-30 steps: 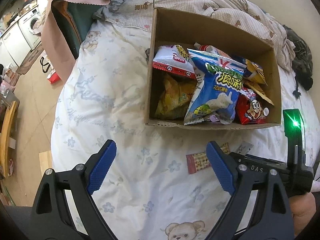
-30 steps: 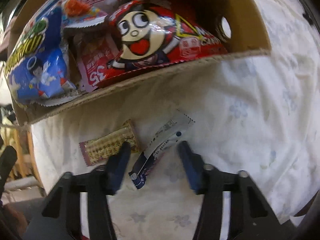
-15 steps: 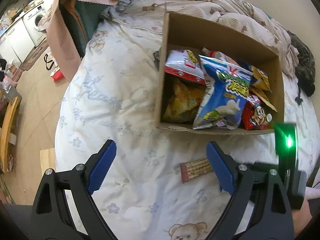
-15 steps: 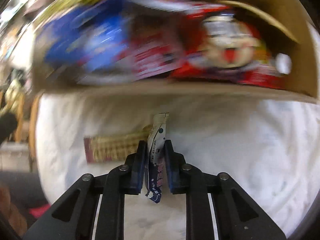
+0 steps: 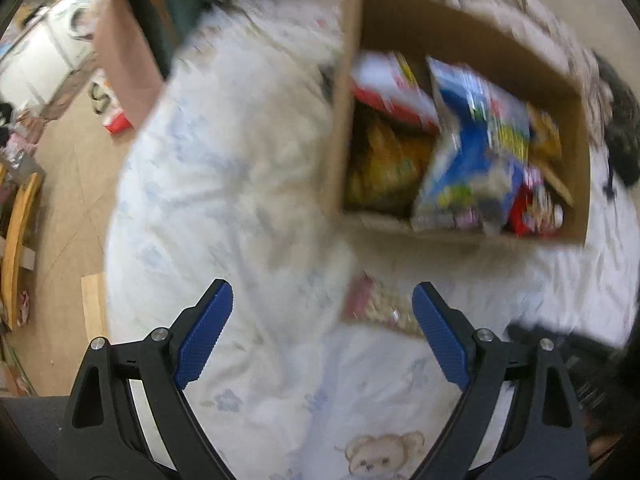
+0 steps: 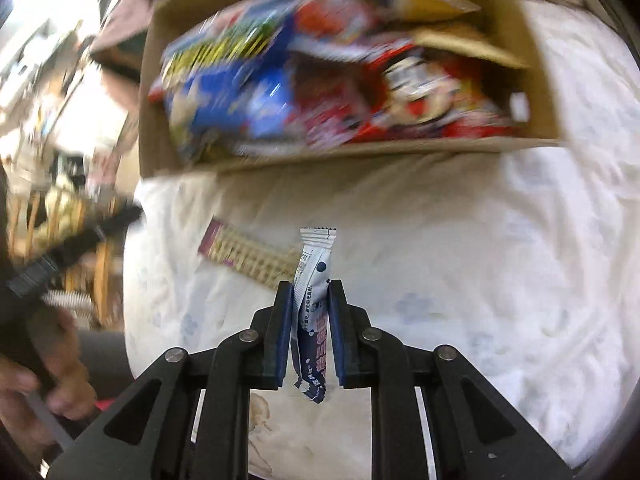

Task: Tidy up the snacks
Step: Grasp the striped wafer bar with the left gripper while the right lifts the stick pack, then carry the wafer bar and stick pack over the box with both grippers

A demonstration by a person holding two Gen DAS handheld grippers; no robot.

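Note:
My right gripper is shut on a small white and blue snack packet, which stands upright between the pads above the bed sheet. Just left of it a tan wafer bar with a dark red end lies on the sheet. Beyond stands a cardboard box crammed with blue, red and yellow snack bags. In the left wrist view my left gripper is open over the sheet. The wafer bar lies near its right finger, and the box is ahead to the right.
The bed is covered by a white floral sheet with a bear print. Its left edge drops to a wooden floor with clutter. A pink and green cloth and a crumpled blanket lie behind the box. A hand shows at lower left.
My right gripper closed on the white and blue packet and lifted it off the sheet. The left view shifted slightly, so the box sits further right; the left jaws stayed open.

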